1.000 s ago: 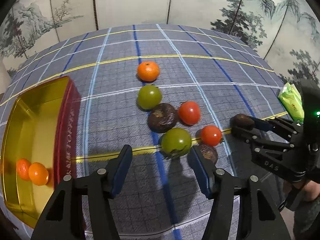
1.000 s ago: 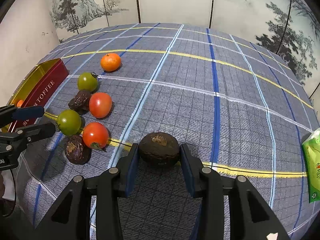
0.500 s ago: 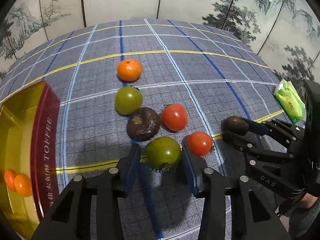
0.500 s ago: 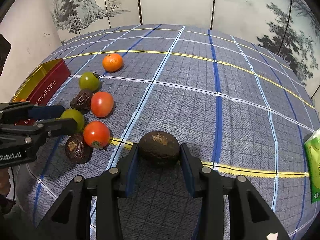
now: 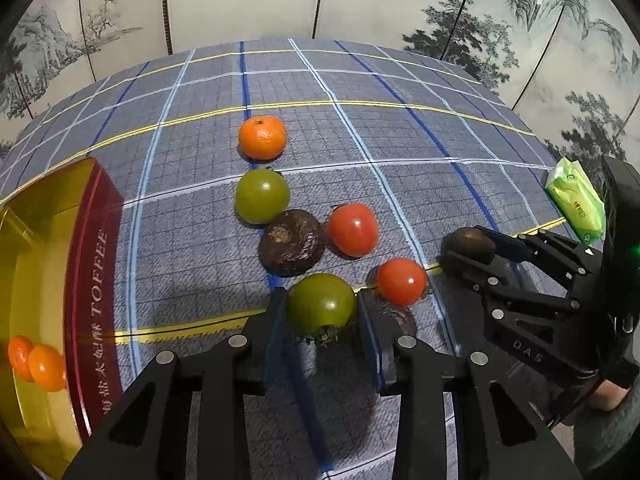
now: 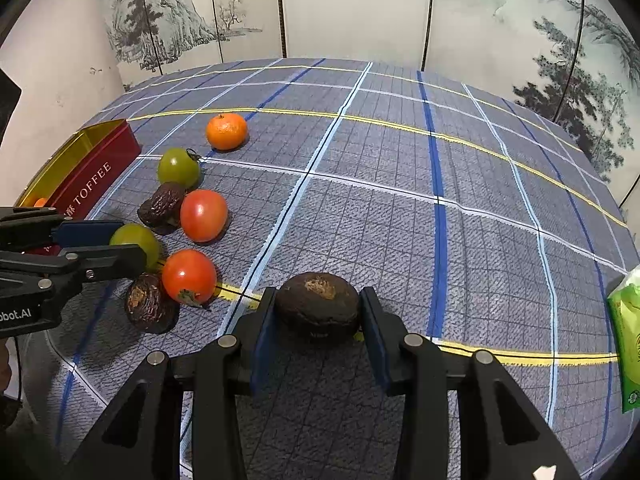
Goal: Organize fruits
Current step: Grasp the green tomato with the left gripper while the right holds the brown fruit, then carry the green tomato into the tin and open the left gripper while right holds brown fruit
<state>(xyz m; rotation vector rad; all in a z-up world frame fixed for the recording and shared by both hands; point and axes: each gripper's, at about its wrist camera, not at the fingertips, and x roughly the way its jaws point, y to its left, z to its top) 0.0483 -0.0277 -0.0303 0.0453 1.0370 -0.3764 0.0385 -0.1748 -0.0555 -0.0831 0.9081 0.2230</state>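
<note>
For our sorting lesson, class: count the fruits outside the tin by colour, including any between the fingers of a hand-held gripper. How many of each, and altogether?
orange fruit: 1
green fruit: 2
red fruit: 2
dark brown fruit: 3
Total: 8

I get even, moderately bright light from overhead in both wrist views. Soft shadows pool toward me under the fruit on the table (image 5: 400, 128). Small white glints sit on the red tomatoes (image 5: 354, 229). Focus is sharp throughout. Fisheye bends the table's grid lines, and black vignette fills the corners.
</note>
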